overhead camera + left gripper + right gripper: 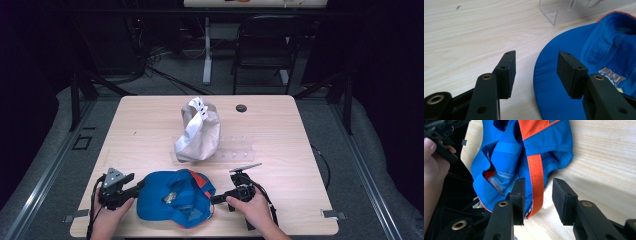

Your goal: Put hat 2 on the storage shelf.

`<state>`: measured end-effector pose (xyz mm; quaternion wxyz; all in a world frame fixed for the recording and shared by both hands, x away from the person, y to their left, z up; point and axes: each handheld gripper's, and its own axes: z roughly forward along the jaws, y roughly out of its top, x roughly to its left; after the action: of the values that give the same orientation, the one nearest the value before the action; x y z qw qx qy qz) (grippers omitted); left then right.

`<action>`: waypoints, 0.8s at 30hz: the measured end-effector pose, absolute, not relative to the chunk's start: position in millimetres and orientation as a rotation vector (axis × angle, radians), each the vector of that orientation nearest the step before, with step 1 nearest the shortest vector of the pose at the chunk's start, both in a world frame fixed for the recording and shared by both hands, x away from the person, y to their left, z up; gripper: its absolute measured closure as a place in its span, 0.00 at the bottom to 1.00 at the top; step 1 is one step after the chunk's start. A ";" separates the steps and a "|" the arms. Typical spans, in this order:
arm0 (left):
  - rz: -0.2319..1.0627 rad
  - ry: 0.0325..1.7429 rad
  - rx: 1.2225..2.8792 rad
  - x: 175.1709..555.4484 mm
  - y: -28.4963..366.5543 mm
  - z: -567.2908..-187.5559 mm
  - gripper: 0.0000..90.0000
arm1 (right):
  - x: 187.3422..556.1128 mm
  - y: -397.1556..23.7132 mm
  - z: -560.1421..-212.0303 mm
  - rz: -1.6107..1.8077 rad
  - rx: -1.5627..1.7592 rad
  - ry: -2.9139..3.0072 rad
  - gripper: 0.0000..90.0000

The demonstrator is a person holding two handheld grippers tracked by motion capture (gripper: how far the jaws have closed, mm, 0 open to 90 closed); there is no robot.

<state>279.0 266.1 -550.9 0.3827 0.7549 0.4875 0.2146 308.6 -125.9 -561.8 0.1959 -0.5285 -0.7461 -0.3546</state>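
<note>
Pale wood table (150,130), dark room behind; blue cap (175,197) lies upside down at the near edge, between the left gripper (139,186) and right gripper (216,199). Step judged: taking hold of the cap from both sides. Left jaws spread wide, brim edge between them, unpinched; right jaws half apart around the orange strap (537,182), not visibly pressing, so next both must close.
</note>
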 end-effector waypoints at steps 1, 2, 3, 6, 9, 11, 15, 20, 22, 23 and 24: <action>0.555 1.250 1.919 277.2 267.5 -551.1 0.56 | 309.8 -126.0 -562.4 -0.985 -1.465 -2.100 0.70; 0.557 1.256 1.922 275.4 269.3 -550.7 0.56 | 310.2 -124.1 -564.0 -1.008 -1.470 -2.087 0.70; 0.561 1.260 1.918 273.6 270.7 -550.9 0.56 | 310.6 -123.5 -564.0 -0.987 -1.467 -2.084 0.70; 0.565 1.277 1.913 268.7 275.2 -550.5 0.56 | 312.0 -120.8 -567.1 -0.964 -1.456 -2.095 0.70; 0.573 1.289 1.913 265.0 279.0 -550.2 0.56 | 313.2 -116.8 -571.1 -0.959 -1.449 -2.083 0.71; 0.581 1.297 1.906 263.1 280.9 -550.4 0.56 | 313.8 -114.9 -572.2 -0.935 -1.437 -2.091 0.71; 0.589 1.306 1.899 260.8 284.8 -550.0 0.56 | 313.3 -109.6 -577.3 -0.922 -1.409 -2.068 0.72; 0.594 1.311 1.897 260.6 286.0 -549.9 0.56 | 312.9 -110.5 -575.6 -0.928 -1.387 -2.037 0.78; 0.588 1.307 1.902 260.9 285.6 -549.6 0.56 | 312.5 -112.2 -573.7 -0.942 -1.388 -2.023 0.82; 0.590 1.303 1.897 261.3 284.9 -550.1 0.56 | 312.5 -113.0 -573.0 -0.955 -1.389 -2.023 0.83; 0.590 1.299 1.900 261.6 284.5 -550.1 0.56 | 312.4 -114.1 -571.6 -0.955 -1.396 -2.013 0.85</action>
<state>261.6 284.5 -550.1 0.3737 0.7417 0.5071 0.2303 312.4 -114.1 -571.6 0.2534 -0.5136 -0.7407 -0.3514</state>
